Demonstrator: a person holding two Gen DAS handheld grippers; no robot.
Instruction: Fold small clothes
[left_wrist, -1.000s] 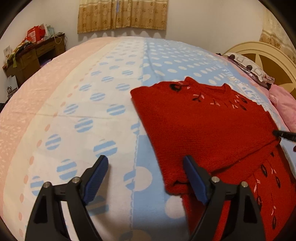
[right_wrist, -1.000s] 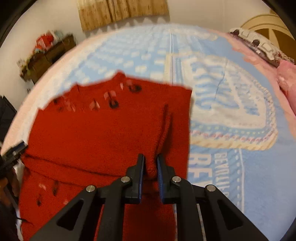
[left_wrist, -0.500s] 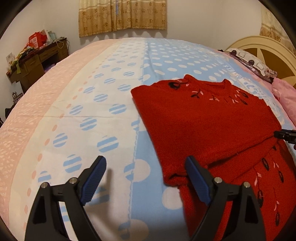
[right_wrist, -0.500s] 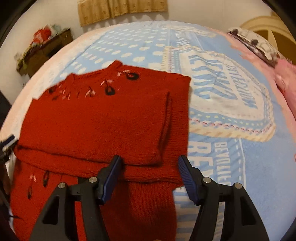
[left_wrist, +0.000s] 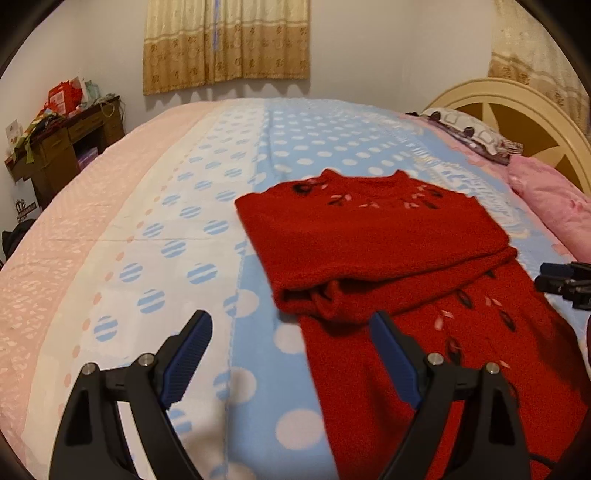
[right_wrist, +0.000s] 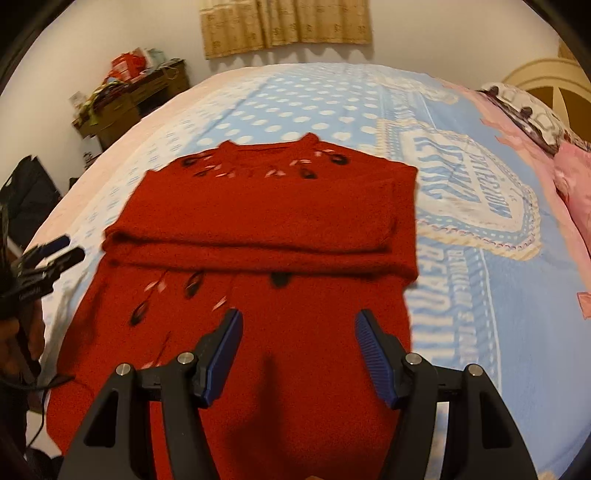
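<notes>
- The red knit sweater (right_wrist: 258, 229) lies flat on the bed's dotted blue-and-pink bedspread (left_wrist: 155, 236), neckline toward the curtain (left_wrist: 225, 40) on the far wall and hem toward the cameras.
- Done, as far as can be judged: both sleeves (right_wrist: 251, 236) appear folded in across the chest, forming a thick band that spans the sweater from side to side — its lower edge reads as a clean horizontal ridge in the right wrist view.
- In the left wrist view the band's near end (left_wrist: 317, 299) looks a little bunched, with a cuff or fold poking out; it may want tidying.
- Left to do: the lower body of the sweater (right_wrist: 258, 369), with its leaf embroidery, is spread out unfolded below the band. The hem would most likely have to be brought up toward the neckline, perhaps in one fold, perhaps two.
- The left gripper (left_wrist: 291, 354) hovers with its jaws wide apart and nothing between them, straddling the sweater's left edge and the bedspread.
- The right gripper (right_wrist: 299, 350) is likewise spread wide and empty, over the lower body of the sweater — whether it touches the knit I cannot tell.
- My estimate: roughly halfway through this garment.
</notes>
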